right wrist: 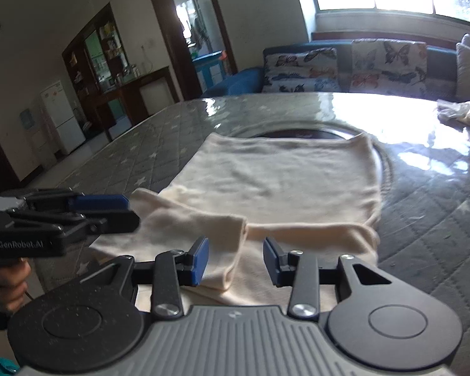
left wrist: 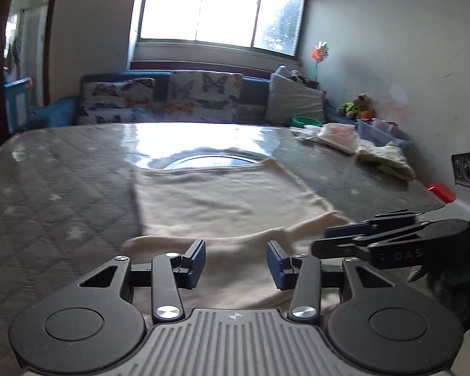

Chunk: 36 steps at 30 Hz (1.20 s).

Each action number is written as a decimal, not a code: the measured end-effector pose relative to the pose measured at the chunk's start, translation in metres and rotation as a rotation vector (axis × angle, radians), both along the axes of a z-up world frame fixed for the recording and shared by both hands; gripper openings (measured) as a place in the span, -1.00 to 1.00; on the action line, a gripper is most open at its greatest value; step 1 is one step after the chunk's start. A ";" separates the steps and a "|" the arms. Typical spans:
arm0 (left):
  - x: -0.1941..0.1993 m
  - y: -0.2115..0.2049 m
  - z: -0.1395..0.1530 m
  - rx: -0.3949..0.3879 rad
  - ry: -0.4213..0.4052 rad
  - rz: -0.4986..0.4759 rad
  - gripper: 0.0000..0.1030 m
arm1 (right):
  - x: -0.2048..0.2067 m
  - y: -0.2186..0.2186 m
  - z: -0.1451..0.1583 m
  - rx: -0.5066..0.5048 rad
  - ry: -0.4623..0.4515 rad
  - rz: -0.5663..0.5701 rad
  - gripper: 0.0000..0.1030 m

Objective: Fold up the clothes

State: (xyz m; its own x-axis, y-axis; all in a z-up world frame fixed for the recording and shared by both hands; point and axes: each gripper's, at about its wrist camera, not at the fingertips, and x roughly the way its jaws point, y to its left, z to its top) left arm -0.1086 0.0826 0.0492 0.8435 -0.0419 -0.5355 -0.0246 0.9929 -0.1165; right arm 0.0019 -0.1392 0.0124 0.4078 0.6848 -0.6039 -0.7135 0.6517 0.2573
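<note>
Cream shirt (right wrist: 275, 188) flat on worktop (left wrist: 62, 169), sleeve (right wrist: 203, 228) folded across just ahead of both hand-held grippers. Left (left wrist: 235, 264) and right (right wrist: 236, 261) both agape, empty. Risk: glossy cover, so a one-layer pinch could drag the shirt.

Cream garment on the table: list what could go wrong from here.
1. Both tools, left and right, are open and hold nothing, so a shallow pinch may lift one layer of the cream garment.
2. The folded-in sleeve could flop open.
3. The glossy table may let fabric slide.
</note>
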 end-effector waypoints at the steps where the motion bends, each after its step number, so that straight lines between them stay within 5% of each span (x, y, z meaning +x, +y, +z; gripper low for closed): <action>1: -0.004 0.007 -0.001 0.012 0.007 0.021 -0.02 | -0.003 0.002 -0.003 -0.013 0.009 0.008 -0.24; 8: -0.034 0.040 -0.017 0.055 0.072 0.124 0.04 | -0.005 0.015 -0.013 -0.051 0.051 0.031 -0.38; 17: -0.037 0.035 -0.035 0.076 0.130 0.109 0.06 | -0.011 0.016 -0.006 -0.047 0.013 0.015 -0.92; 30: -0.025 0.019 -0.043 0.144 0.126 0.104 -0.09 | -0.009 -0.002 0.033 -0.003 -0.134 -0.032 -0.98; 36: -0.025 0.014 -0.043 0.151 0.118 0.100 -0.26 | 0.003 0.000 0.014 -0.001 -0.002 -0.027 -0.82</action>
State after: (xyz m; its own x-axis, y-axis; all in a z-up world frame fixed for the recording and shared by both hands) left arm -0.1334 0.0965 0.0060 0.7708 0.1269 -0.6244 -0.1286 0.9908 0.0425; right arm 0.0053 -0.1393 0.0267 0.4270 0.6733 -0.6036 -0.6963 0.6707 0.2556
